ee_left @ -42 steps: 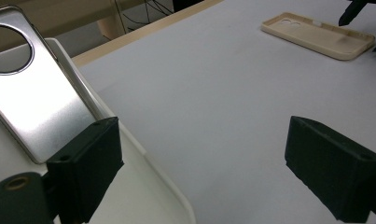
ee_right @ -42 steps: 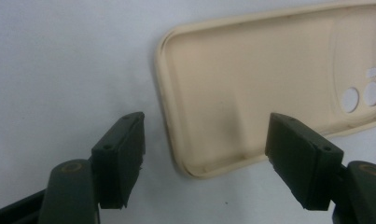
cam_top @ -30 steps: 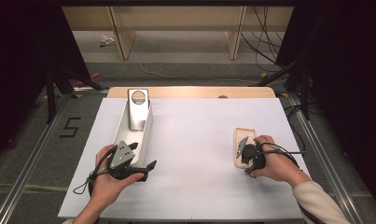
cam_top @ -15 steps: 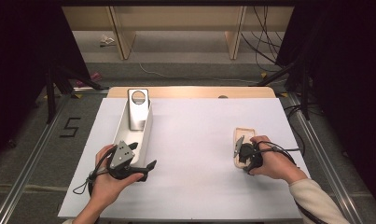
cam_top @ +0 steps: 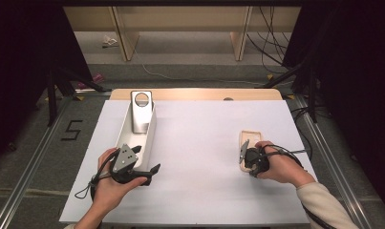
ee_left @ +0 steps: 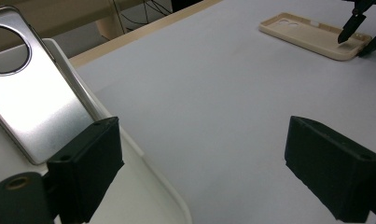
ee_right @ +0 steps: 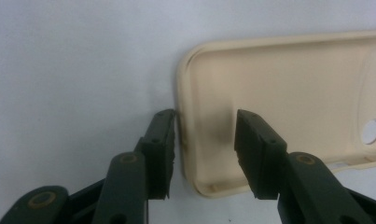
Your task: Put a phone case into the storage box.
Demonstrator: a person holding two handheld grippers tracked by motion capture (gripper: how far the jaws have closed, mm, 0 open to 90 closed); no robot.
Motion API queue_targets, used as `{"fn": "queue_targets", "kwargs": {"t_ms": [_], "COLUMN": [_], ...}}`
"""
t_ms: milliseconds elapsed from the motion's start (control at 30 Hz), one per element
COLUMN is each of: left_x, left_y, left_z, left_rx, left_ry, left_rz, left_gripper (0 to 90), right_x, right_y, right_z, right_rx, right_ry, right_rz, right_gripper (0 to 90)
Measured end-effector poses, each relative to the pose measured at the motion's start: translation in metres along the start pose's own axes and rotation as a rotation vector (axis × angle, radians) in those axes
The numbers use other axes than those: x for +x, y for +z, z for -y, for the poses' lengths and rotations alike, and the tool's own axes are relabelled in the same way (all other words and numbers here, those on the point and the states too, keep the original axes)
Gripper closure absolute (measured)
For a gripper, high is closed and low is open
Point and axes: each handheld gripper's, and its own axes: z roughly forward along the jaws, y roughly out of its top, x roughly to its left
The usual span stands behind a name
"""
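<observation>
On the left, a silver phone (cam_top: 142, 110) is seen leaning upright at the far end of a long white tray (cam_top: 151, 138), and nothing is being done to it yet. The left gripper (cam_top: 149, 171) is held low at the tray's near end, its jaws spread wide with nothing between them; one jaw is seen just beside the tray's rim in the left gripper view.

Across the white table (cam_top: 199, 143), the beige phone case (ee_right: 288, 102) is lying flat, hollow side up. The right gripper (ee_right: 204, 154) is set over the case's near side wall, one jaw outside the rim, one inside. Its jaws have just been closing; a gap is visible at the inner pad, so the wall is not yet pinched. The grasp is judged barely begun; lifting and carrying remain.
</observation>
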Motion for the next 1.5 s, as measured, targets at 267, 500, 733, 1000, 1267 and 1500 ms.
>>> {"fn": "queue_targets", "kwargs": {"t_ms": [267,500,733,1000,1267,1500], "left_x": [0.0000,-0.0001,-0.0007,-0.0008,-0.0009,-0.0008], "left_y": [0.0002,0.0004,0.0007,0.0008,0.0008,0.0009], "left_z": [0.0001,0.0003,0.0003,0.0004,0.0005,0.0005], "left_rx": [0.000,0.000,0.000,0.000,0.001,0.001], "left_ry": [0.000,0.000,0.001,0.003,0.002,0.004], "left_rz": [0.000,0.002,0.004,0.006,0.005,0.005], "left_gripper": [10.4,10.6,10.7,10.8,10.9,11.0], "right_x": [0.0010,0.0018,0.0027,0.0031,0.0035,0.0037], "right_y": [-0.0002,0.0000,-0.0001,-0.0003,-0.0007,-0.0010], "right_z": [-0.0005,-0.0007,-0.0012,-0.0014,-0.0015,-0.0013], "right_rx": [0.006,0.006,0.008,0.017,0.017,0.020], "right_ry": [-0.016,-0.013,-0.023,-0.037,-0.059,-0.077], "right_rz": [-0.024,-0.044,-0.047,-0.040,-0.038,-0.038], "right_gripper": [67.4,74.0,77.2,82.0,84.9,85.7]}}
